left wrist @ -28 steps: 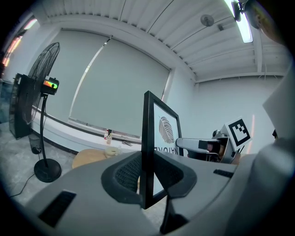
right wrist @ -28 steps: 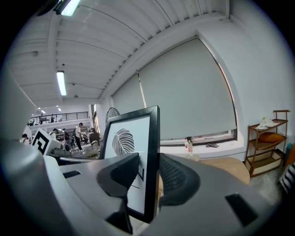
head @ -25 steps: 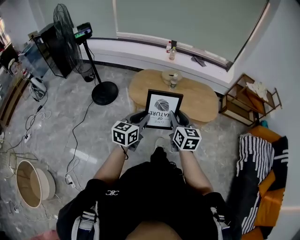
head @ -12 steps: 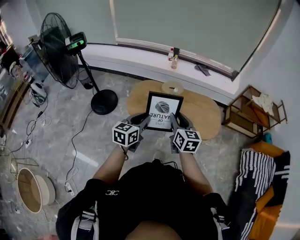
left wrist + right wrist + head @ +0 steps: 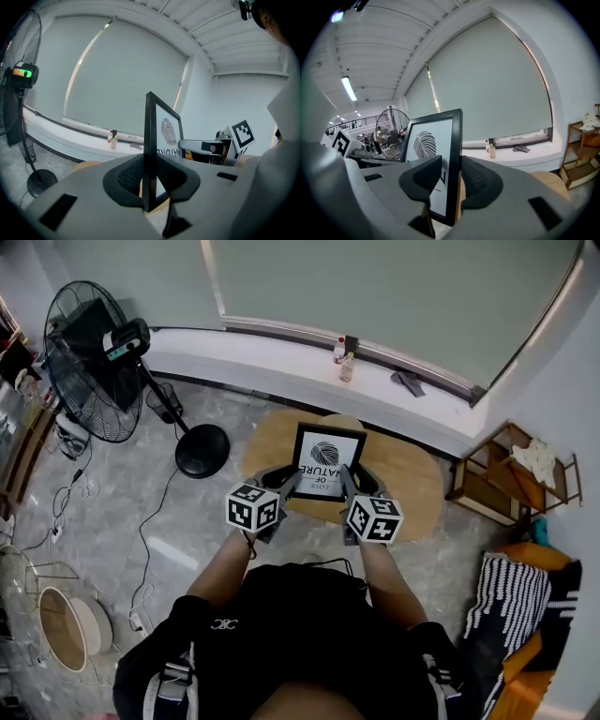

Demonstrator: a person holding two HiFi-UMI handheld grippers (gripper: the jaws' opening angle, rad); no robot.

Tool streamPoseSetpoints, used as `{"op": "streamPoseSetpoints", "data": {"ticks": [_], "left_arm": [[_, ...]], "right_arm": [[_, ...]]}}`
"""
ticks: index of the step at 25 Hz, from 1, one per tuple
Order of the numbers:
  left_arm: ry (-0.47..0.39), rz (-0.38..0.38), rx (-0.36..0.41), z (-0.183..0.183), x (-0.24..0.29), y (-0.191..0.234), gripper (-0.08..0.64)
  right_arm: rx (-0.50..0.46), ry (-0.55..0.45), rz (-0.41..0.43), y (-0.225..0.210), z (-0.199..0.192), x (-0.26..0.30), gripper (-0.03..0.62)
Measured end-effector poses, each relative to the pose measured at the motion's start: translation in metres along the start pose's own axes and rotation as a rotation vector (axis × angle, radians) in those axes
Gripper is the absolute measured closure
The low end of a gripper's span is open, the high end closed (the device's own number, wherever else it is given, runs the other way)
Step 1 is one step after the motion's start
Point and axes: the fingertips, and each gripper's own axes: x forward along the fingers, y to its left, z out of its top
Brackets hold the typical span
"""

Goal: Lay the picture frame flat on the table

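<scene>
From the head view, we see the picture frame [image 5: 326, 460] standing roughly upright above the near edge of the oval wooden table [image 5: 408, 474], with the left gripper [image 5: 287, 482] on its left side and the right gripper [image 5: 347, 482] on its right. We judge it light and rigid, with a thin black moulding, probably a breakable, slippery front pane, so the side mouldings are the safe places to hold. Whether its bottom edge touches the tabletop we cannot tell, since the grippers cover it. In the left gripper view, the jaws are clamped on the frame's slim edge, seen edge-on, and the pads sit low on that side. The back and any stand are hidden. In the right gripper view, the jaws close on the opposite moulding, one pad over the printed front and one behind. The near pad cuts off the lettering under the leaf print.
</scene>
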Motion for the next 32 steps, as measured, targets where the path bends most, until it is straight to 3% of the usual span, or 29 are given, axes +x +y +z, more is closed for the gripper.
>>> {"op": "streamPoseSetpoints", "data": {"ticks": [8,19,32], "left_arm": [[0.062,0.0,-0.052,0.0,0.049,0.046,0.468],[0.195,-0.081,-0.089,-0.019,0.095,0.111,0.468],[0.346,-0.1,-0.176,-0.077,0.12,0.192,0.468]], "right_arm": [[0.026,0.08,-0.005,-0.028,-0.005,0.062,0.448],[0.133,0.185,-0.084,-0.05,-0.04,0.129,0.454],[0.234,0.347,-0.15,-0.056,-0.112,0.202,0.5]]}}
